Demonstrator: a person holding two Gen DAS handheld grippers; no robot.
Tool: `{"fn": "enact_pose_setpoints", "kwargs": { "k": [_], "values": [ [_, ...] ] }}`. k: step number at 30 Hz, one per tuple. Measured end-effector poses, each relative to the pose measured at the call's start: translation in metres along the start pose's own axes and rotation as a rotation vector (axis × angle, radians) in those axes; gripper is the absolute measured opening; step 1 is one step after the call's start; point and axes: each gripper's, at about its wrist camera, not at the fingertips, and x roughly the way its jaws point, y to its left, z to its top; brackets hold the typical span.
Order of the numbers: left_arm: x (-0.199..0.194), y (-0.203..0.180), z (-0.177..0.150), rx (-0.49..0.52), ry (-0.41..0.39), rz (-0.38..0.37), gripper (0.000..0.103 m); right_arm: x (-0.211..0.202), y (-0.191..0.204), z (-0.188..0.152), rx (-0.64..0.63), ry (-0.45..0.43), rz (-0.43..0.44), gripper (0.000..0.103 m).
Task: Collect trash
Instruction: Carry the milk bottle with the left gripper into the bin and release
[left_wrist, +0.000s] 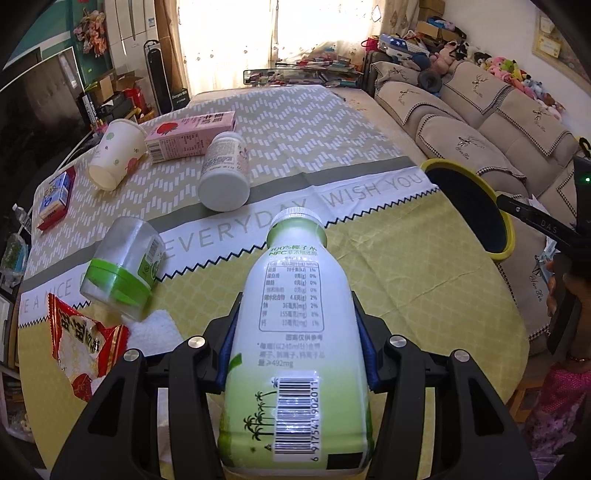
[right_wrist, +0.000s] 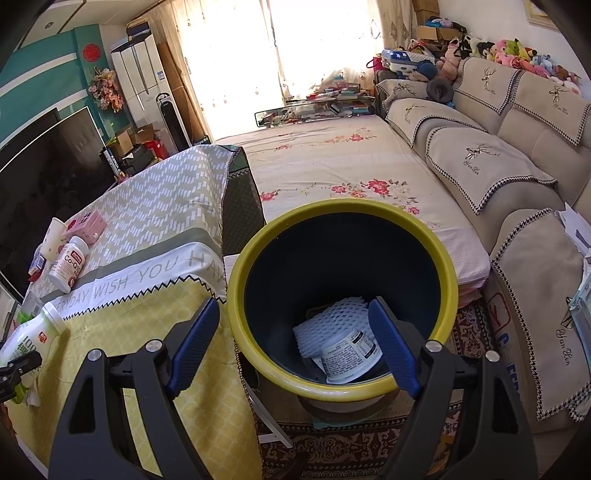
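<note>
The left tool (left_wrist: 295, 354) is clamped on a white and green drink bottle (left_wrist: 295, 332), its blue pads pressed against both sides of the body. The bottle lies along the tool's fingers with its cap pointing away, over the near part of the bench (left_wrist: 424, 295), which wears a yellow and grey cloth. The right tool (right_wrist: 291, 347) has its fingers well apart and holds nothing; it hangs above the open mouth of a dark bin with a yellow rim (right_wrist: 236, 295), which stands just off the bench's right edge.

The main risk is the grip. The bottle is smooth and rounded, and it narrows toward the neck, so it could slide forward out of the pads when tilted. The bin is off to the right, and the empty right tool sits over its mouth, so the two tools could knock together on the way in.

More rubbish waits on the bench: a clear jar with a green lid (left_wrist: 122, 269), a red snack bag (left_wrist: 81, 347), a white pill bottle (left_wrist: 225, 173), a paper cup (left_wrist: 116, 153), a pink carton (left_wrist: 190, 134) and a small blue and red box (left_wrist: 55, 201).

The bottle's base is cut off at the lower frame edge, and whether it is lifted or resting on the cloth is probably not decidable here. Inside the bin lie white foam netting (right_wrist: 332, 325) and a tub (right_wrist: 351, 354); the bin floor is otherwise dark.
</note>
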Motion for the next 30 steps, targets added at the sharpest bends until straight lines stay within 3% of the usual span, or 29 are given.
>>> {"fn": "enact_pose_setpoints", "kwargs": {
  "k": [12,22,30],
  "values": [
    [-0.016,-0.059,0.032,0.121,-0.067,-0.086,0.052,-0.021,-0.022,0.002,0.036,-0.044,-0.024,0.078],
    [0.0,-0.147,0.081,0.267,-0.1,-0.2,0.052,-0.04,-0.071,-0.004,0.117,-0.076,-0.108,0.078],
    [0.034,-0.226,0.122,0.377,-0.102,-0.256,0.052,-0.044,-0.113,-0.012,0.181,-0.075,-0.168,0.078]
  ]
}}
